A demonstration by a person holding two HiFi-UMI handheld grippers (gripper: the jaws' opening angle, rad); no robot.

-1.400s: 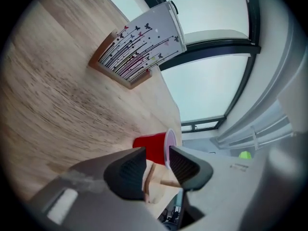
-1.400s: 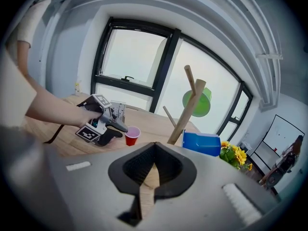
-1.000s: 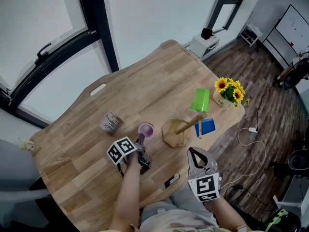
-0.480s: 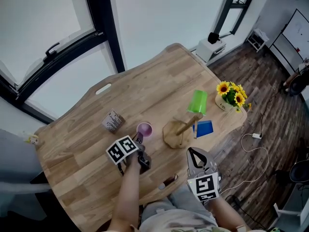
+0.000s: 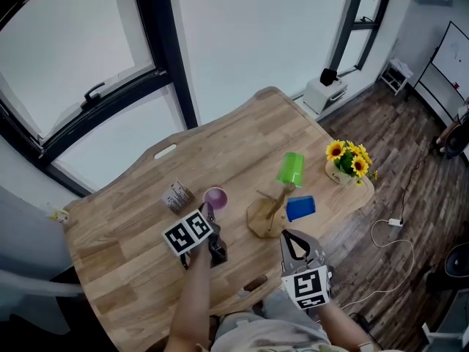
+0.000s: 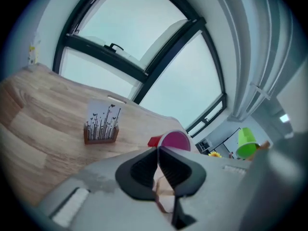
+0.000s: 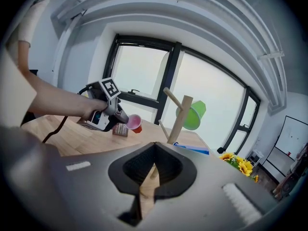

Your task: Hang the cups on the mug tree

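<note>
The wooden mug tree [image 5: 265, 213] stands near the table's front right, with a green cup [image 5: 290, 169] hanging on an upper peg and a blue cup [image 5: 300, 207] low on its right side. My left gripper [image 5: 208, 211] is shut on a pink cup [image 5: 215, 197], held tipped on its side just left of the tree. In the left gripper view the pink cup [image 6: 174, 141] shows right past the closed jaws [image 6: 159, 150]. My right gripper [image 5: 294, 244] hovers shut and empty in front of the tree [image 7: 179, 119], where the green cup [image 7: 194, 115] also shows.
A small printed card box [image 5: 176, 195] stands left of the pink cup. A pot of sunflowers [image 5: 344, 160] sits at the table's right corner. A small dark object [image 5: 255, 283] lies at the wooden table's [image 5: 132, 233] front edge. Windows stand behind the table.
The head view has pulled back and tilted, so everything sits a little lower and smaller. Both grippers keep nearly the same places, the left still holding the pink cup.
</note>
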